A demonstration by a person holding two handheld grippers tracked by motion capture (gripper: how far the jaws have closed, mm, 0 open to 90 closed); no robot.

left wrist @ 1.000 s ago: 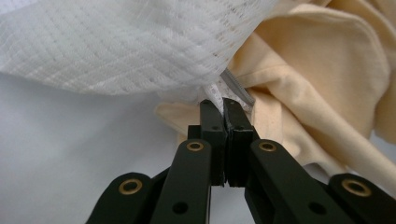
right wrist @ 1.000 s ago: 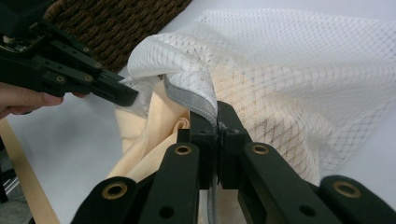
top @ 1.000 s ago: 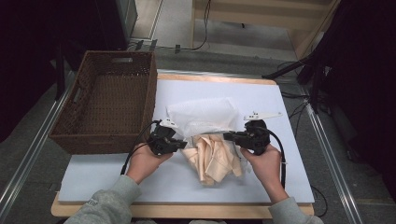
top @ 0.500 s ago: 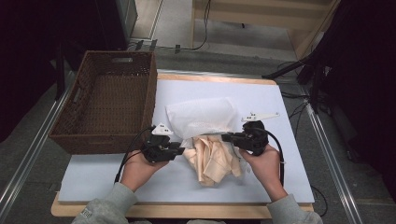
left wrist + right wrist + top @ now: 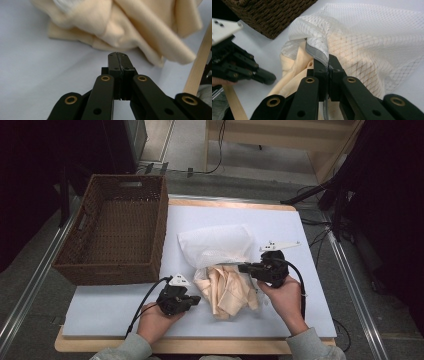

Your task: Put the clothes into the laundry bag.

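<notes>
A white mesh laundry bag [image 5: 216, 245] lies mid-table with a crumpled cream cloth [image 5: 227, 290] spilling from its mouth toward the front. My right gripper [image 5: 245, 268] is shut on the grey-edged rim of the mesh bag [image 5: 318, 51], lifting it a little over the cream cloth [image 5: 289, 75]. My left gripper [image 5: 196, 301] sits low at the front left of the cloth, jaws pressed together with nothing between them. In the left gripper view its tips [image 5: 117, 55] stop just short of the cream cloth [image 5: 130, 27].
A brown wicker basket [image 5: 85, 270] stands at the table's left, with its corner [image 5: 272, 15] also in the right gripper view. The white table sheet [image 5: 280, 225] covers the top. The wooden table edge [image 5: 198, 67] runs close by the left gripper.
My left gripper has drawn back toward the front left, away from the cloth. The right gripper holds its place on the bag's rim.
</notes>
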